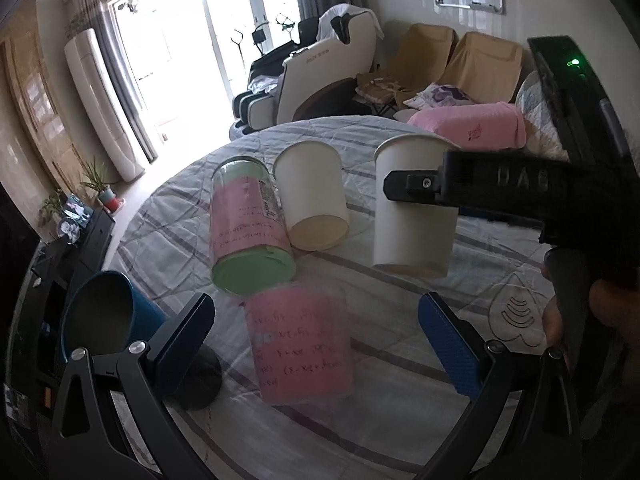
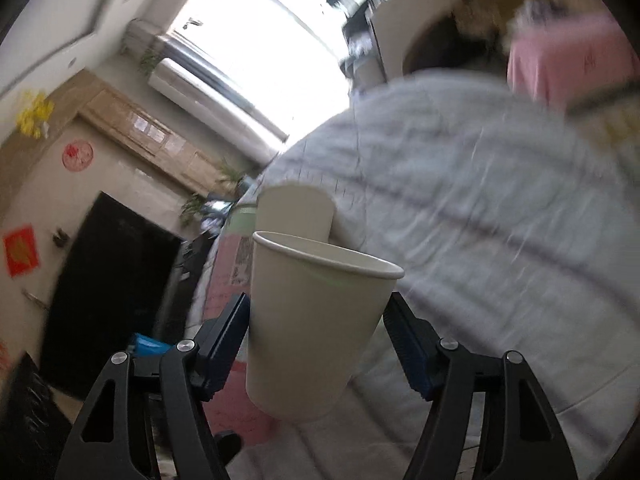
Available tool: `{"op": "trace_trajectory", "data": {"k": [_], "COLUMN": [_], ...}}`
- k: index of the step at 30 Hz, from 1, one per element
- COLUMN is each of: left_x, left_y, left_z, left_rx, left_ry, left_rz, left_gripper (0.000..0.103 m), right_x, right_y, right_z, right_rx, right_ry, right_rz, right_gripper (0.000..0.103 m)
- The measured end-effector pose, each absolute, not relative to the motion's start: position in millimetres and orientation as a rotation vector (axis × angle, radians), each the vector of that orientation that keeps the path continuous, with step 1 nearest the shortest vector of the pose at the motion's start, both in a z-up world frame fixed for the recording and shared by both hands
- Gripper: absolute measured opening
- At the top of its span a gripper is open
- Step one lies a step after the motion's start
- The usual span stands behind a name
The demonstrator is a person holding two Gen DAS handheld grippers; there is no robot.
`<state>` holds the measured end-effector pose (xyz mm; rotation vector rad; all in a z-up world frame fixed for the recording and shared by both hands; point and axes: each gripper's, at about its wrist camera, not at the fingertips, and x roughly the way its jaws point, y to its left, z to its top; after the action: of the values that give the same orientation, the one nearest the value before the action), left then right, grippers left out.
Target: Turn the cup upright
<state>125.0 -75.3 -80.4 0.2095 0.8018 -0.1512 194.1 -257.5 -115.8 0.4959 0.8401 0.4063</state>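
My right gripper [image 2: 318, 340] is shut on a white paper cup [image 2: 312, 328], holding it just above the table with its mouth up and tilted. In the left wrist view the same cup [image 1: 414, 208] shows at the right with one right-gripper finger [image 1: 416, 188] across its side. A second white paper cup [image 1: 312, 196] lies on its side beside a pink-and-green tumbler [image 1: 248, 232]. My left gripper [image 1: 316, 340] is open, its fingers on either side of a pink upside-down cup [image 1: 300, 344].
The round table [image 1: 460, 320] has a striped grey quilt over it. A blue mug [image 1: 104, 316] stands at its left edge and a black round base [image 1: 202, 380] lies by my left finger. A pink towel [image 1: 472, 124] and sofas lie beyond.
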Motion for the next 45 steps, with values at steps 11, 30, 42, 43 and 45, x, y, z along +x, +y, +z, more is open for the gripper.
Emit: {"op": "trace_trajectory", "data": {"k": [11,30,42,43,45], "left_x": [105,77,43,39,30], "left_y": [-64,-58,-46,-43,-38], "left_z": [-80,-81,-53,-50,-44], "left_rx": [0.221,0.24,0.21,0.205,0.183], "left_ry": [0.811,0.783,0.681,0.673,0.646], "left_rz": [-0.117,-0.072,-0.056,-0.05,-0.046], "left_gripper": [0.103,0.103,0.103,0.103,0.103], "right_x": [139,103,69,64,56], "right_y": [-225,-210,-211,-210,-207], "right_z": [-107,-99,-65,-61,-53], "right_rx": [0.098,0.053,0.091,0.086,0.071], "right_ry": [0.663,0.622,0.628,0.624,0.619], "right_rz": [0.337,0.313,0.338,0.336,0.332], "right_gripper": [0.07,0.081,0.081,0.081,0.081]}}
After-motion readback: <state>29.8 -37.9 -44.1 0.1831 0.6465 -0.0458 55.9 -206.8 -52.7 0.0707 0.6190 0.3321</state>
